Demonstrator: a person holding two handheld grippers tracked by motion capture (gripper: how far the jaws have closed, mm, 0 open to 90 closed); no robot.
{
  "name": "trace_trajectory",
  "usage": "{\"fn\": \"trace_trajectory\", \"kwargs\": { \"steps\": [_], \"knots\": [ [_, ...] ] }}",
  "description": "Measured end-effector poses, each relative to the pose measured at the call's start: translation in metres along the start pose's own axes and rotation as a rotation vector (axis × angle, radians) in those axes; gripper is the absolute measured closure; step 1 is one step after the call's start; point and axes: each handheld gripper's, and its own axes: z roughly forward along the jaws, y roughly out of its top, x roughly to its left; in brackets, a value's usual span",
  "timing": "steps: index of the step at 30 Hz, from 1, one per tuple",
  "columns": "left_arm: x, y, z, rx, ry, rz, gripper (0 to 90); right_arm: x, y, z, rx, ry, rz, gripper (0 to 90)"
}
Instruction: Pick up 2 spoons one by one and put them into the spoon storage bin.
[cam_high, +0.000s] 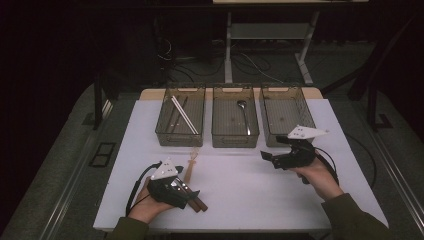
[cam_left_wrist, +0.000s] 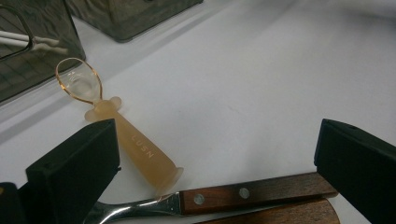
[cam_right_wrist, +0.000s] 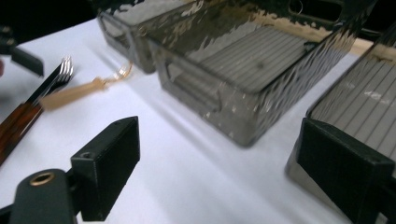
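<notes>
Two wooden-handled forks (cam_high: 198, 203) lie near the table's front edge, with my left gripper (cam_high: 187, 192) low over them. In the left gripper view its jaws stand wide apart on either side of the fork handles (cam_left_wrist: 252, 193) without pressing them. An amber see-through plastic spoon (cam_left_wrist: 126, 135) lies just beyond, bowl pointing to the bins; from above the spoon (cam_high: 190, 163) is beside the forks. My right gripper (cam_high: 268, 156) hangs open in front of the right bin (cam_high: 287, 89), nothing between its jaws. Its own view shows the forks (cam_right_wrist: 51, 81) far left.
Three clear bins stand in a row at the back of the white mat (cam_high: 240, 190). The left bin (cam_high: 181, 136) holds chopsticks (cam_high: 182, 114), the middle bin (cam_high: 235, 138) a metal spoon (cam_high: 245, 115), and the right one looks bare. Desk legs and cables lie beyond.
</notes>
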Motion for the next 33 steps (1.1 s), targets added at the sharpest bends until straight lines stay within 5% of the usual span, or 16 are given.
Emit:
{"fn": "trace_trajectory", "kwargs": {
  "steps": [7,17,27,33],
  "knots": [
    [0.0,0.0,0.0,0.0,-0.001,-0.002,0.0,0.009,-0.029,-0.012,0.025,-0.005,-0.035,13.5],
    [0.001,0.002,-0.002,0.019,0.028,-0.014,4.3,0.011,-0.06,-0.03,0.065,-0.027,-0.019,13.5],
    [0.007,0.011,-0.006,0.011,0.1,-0.039,34.5,0.014,-0.08,-0.052,0.098,-0.05,-0.009,13.5],
    [0.015,0.019,0.0,0.027,0.127,-0.071,50.6,0.016,-0.08,-0.05,0.106,-0.045,-0.015,13.5]
  ]
}}
